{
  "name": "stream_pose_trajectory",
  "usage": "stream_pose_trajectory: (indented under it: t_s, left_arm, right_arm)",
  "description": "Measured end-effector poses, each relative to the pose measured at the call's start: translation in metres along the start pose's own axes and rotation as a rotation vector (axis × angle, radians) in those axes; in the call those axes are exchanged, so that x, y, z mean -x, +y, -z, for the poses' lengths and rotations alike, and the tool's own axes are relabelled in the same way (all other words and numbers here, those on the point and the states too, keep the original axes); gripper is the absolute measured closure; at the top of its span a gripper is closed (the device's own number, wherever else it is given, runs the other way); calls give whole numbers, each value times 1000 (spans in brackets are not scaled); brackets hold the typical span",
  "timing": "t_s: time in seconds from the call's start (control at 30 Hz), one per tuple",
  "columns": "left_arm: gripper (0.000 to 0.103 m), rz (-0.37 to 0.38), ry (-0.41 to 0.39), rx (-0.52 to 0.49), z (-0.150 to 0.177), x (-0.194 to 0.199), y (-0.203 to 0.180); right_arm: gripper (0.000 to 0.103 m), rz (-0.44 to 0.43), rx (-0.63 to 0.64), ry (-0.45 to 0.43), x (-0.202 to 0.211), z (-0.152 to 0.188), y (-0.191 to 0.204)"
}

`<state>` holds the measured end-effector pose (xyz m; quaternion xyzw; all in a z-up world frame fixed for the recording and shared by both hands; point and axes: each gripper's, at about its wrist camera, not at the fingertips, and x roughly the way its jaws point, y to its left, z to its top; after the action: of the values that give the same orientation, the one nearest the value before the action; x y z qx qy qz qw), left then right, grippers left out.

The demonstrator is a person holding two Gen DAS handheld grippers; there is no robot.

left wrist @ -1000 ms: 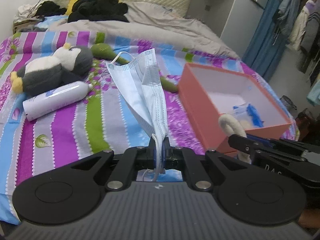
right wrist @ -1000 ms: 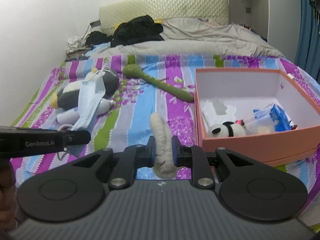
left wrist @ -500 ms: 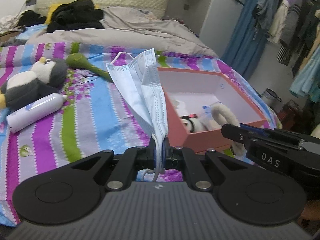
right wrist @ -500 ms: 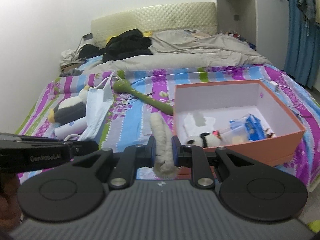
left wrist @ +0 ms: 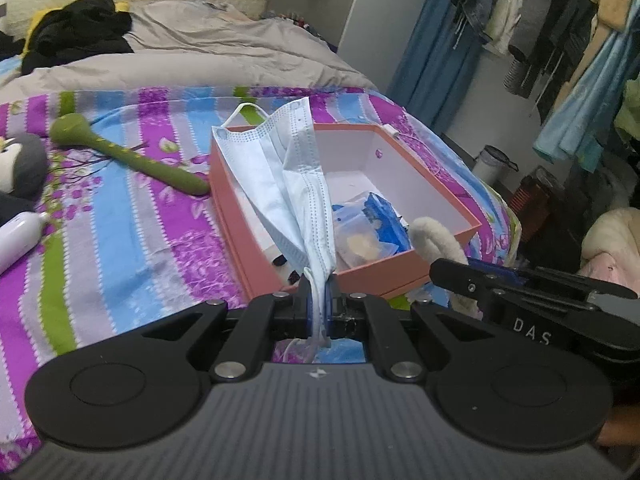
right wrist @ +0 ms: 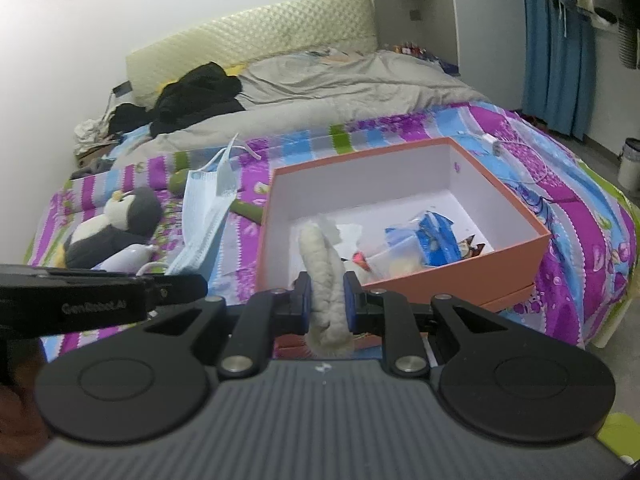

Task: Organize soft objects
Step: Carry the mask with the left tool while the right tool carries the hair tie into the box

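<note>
both grippers swung over toward the orange box [left wrist: 256, 256]: left gripper [left wrist: 318, 300] kept the face mask [left wrist: 288, 184] pinched, right gripper [right wrist: 325, 300] kept the fuzzy cream strip [right wrist: 322, 268] clamped. drop-off looked next.

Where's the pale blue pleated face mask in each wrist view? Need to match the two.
Left wrist: pale blue pleated face mask at centre, rising from the left claw, which is shut on it, in front of the box.
Right wrist: same mask left of centre, sticking up from the left claw's tip, left of the box.
Shared landmark: open salmon-pink cardboard box on the striped bedspread.
</note>
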<state>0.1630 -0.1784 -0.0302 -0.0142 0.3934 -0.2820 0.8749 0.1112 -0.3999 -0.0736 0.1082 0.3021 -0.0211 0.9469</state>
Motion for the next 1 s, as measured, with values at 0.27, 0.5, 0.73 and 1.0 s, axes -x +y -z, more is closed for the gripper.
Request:
stream_pose_trajectory:
  t_s: [0.27, 0.5, 0.73, 1.0]
  left_arm:
    - [96, 8, 51, -13, -42, -63, 0]
    - [96, 13, 105, -10, -72, -123, 3]
    - [96, 5, 164, 22, -97, -176, 18]
    - [89, -31, 246, -6, -103, -218, 23]
  right_arm:
    - [83, 11, -18, 30, -46, -25, -26]
    - [82, 9, -30, 68, -93, -44, -48]
    - [82, 38, -38, 87, -132, -58, -67]
    - [69, 48, -82, 146, -168, -61, -87]
